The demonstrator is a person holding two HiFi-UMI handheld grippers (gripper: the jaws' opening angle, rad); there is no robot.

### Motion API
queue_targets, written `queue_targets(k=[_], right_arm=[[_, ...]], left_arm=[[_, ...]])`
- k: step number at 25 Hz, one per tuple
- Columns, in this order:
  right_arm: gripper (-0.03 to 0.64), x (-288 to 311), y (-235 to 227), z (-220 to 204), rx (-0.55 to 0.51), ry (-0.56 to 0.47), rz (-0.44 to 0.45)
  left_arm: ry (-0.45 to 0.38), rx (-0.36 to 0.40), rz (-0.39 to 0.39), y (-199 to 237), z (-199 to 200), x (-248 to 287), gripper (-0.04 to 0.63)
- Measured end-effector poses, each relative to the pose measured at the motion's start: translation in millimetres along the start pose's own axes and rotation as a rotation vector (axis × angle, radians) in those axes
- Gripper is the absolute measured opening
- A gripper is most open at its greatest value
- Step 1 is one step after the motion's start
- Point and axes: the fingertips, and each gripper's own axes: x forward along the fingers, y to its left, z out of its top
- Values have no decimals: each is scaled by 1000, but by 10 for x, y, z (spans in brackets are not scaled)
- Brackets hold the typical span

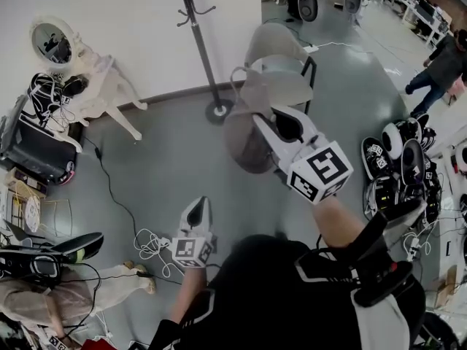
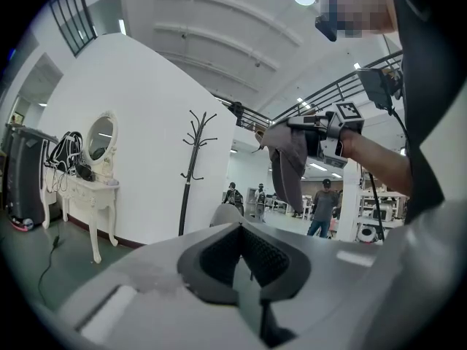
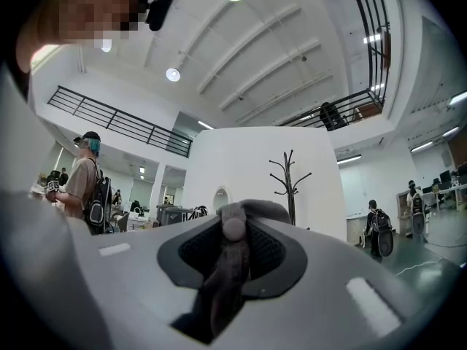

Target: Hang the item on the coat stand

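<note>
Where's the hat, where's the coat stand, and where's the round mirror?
hat (image 1: 244, 137), head view, on its grey fabric top.
coat stand (image 1: 203, 53), head view, on the middle of its dark pole.
mirror (image 1: 52, 44), head view, on the glass inside the white frame.

The coat stand (image 1: 202, 49) is cut off at its top by the head view's edge; the right tool (image 1: 276, 121) hides part of the cap (image 1: 244, 141).

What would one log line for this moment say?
right gripper: shut on grey cap, raised | left gripper: shut, empty | coat stand: ahead, grey cap not yet hung
</note>
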Motion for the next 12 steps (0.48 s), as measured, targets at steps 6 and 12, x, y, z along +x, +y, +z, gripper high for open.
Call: queue_targets(k=[6,12], right_arm=[[84,116,115,6,-2,8,-3],[83,208,212,53,-4,-9,-7]], left_arm=[[5,-14,-7,111,-20,-55,23],[-8,-14,-14,209,-6,-111,23]])
